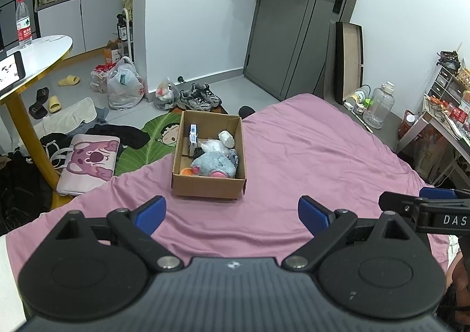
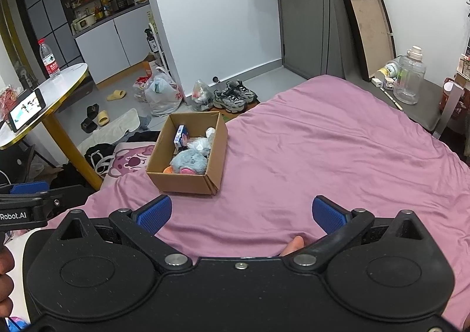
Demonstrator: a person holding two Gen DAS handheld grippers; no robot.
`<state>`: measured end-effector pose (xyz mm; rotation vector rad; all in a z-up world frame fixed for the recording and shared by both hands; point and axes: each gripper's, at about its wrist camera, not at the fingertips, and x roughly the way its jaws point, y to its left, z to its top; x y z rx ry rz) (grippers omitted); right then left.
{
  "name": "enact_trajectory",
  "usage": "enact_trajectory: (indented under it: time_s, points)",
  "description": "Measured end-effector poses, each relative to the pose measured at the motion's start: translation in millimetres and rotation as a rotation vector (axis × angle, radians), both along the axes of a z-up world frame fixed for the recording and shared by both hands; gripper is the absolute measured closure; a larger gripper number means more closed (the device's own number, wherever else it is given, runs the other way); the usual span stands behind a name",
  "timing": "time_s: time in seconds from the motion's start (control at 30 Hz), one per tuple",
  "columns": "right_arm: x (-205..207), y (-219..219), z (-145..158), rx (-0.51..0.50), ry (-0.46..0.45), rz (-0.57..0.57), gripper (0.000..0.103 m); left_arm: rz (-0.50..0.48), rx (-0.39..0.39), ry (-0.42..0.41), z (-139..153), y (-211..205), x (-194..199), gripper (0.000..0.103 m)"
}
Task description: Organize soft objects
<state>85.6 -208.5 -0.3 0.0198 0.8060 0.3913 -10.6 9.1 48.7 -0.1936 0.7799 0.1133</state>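
- The left gripper point(image 1: 232, 214) sits nearest the lens, its blue pads spread wide with nothing between them, hovering above the pink bedsheet point(image 1: 308, 155); the right gripper point(image 2: 242, 214) is likewise spread and empty, the two side by side.
- Both being empty and back from the box suggests a pause between placements, or the sorting already finished.
- The cardboard box point(image 1: 205, 188) stands on the sheet near the bed's far edge, well ahead of both grippers, probably put there as the collecting bin.
- Inside it lies a grey-blue plush toy point(image 1: 213, 166) with pink feet towards the camera, a white bagged bundle point(image 1: 216, 145) behind it and a small blue-and-white carton point(image 1: 193, 133) upright against the left wall.
- No loose soft item shows on the sheet.
- Beyond the bed, a pink cushion point(image 1: 91, 163) and dark clothes lie on the floor.
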Motion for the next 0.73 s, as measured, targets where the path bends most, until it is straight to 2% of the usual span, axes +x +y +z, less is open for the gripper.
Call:
enact_trajectory:
  time_s: [0.4,0.73]
  points:
    - [4,-4,-8,-0.019,0.008,-0.017,0.000,-0.002,-0.005,0.013,-9,-4,1,0.007]
    - [13,2,-22,-0.051,0.019,-0.030,0.000,-0.006,-0.017,0.018,-20,-6,22,0.007]
